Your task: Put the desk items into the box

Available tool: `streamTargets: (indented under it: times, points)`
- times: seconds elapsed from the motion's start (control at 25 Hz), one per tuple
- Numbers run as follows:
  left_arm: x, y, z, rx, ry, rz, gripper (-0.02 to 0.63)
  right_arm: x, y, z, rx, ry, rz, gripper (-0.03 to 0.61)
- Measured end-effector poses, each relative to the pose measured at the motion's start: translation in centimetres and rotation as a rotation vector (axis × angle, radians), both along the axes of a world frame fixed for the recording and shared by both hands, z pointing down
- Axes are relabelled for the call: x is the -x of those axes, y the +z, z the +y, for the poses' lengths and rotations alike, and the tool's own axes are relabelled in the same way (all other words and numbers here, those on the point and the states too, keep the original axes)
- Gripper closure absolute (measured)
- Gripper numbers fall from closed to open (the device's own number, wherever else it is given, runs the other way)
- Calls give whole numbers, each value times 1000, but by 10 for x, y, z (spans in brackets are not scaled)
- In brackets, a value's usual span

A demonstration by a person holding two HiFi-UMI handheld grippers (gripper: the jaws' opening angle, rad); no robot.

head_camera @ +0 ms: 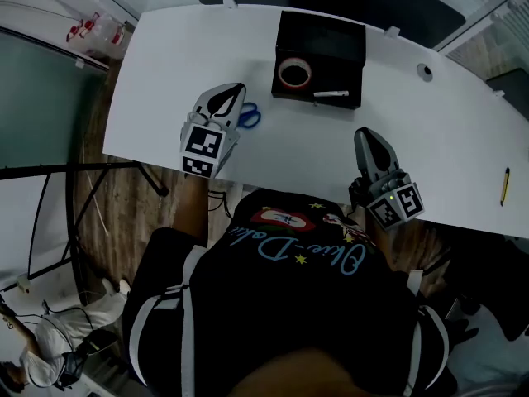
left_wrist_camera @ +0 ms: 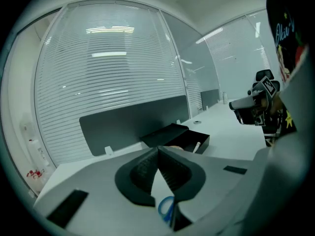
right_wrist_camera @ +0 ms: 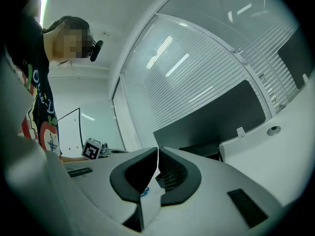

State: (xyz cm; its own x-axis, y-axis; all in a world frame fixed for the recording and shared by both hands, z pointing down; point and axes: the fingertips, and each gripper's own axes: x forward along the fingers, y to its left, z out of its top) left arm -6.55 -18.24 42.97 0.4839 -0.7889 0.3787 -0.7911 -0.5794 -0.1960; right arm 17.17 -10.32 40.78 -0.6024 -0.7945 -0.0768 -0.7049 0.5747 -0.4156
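A white curved desk stands in a glass-walled office with slatted blinds and a wood floor. The black box near its far edge holds a tape roll and a white marker. Blue scissors lie just beside the left gripper (jaws clenched, empty). The right gripper is likewise closed on nothing. A yellow pencil lies well apart, at the right.

Bare white counter lies open left and right of the open black box. Blue-handled scissors sit near its front-left corner, a yellow pencil far right. Inside, a tape roll and white marker crowd the front.
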Motion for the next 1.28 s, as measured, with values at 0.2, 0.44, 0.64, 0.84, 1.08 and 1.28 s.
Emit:
streamTargets:
  times: [0.2,0.44,0.64,0.84,1.08,1.28]
  points:
    - [15,20,11,74,7,-64,594,17,-2,-12,-3,-57,-3,566]
    - [28,45,18,145,-7,-86,592,34,-2,-19,-3,-92,-5,566]
    - [33,64,18,192,-5,-110,592,33,-3,-23,1,-81,-6,566]
    - [30,90,16,255,-1,-118,566,30,-2,-27,7,-62,-5,566]
    - [19,120,17,358,44,-129,526,19,-4,-34,5,-34,-5,566]
    - [17,137,15,416,65,-163,486,17,-4,-41,2,-41,0,566]
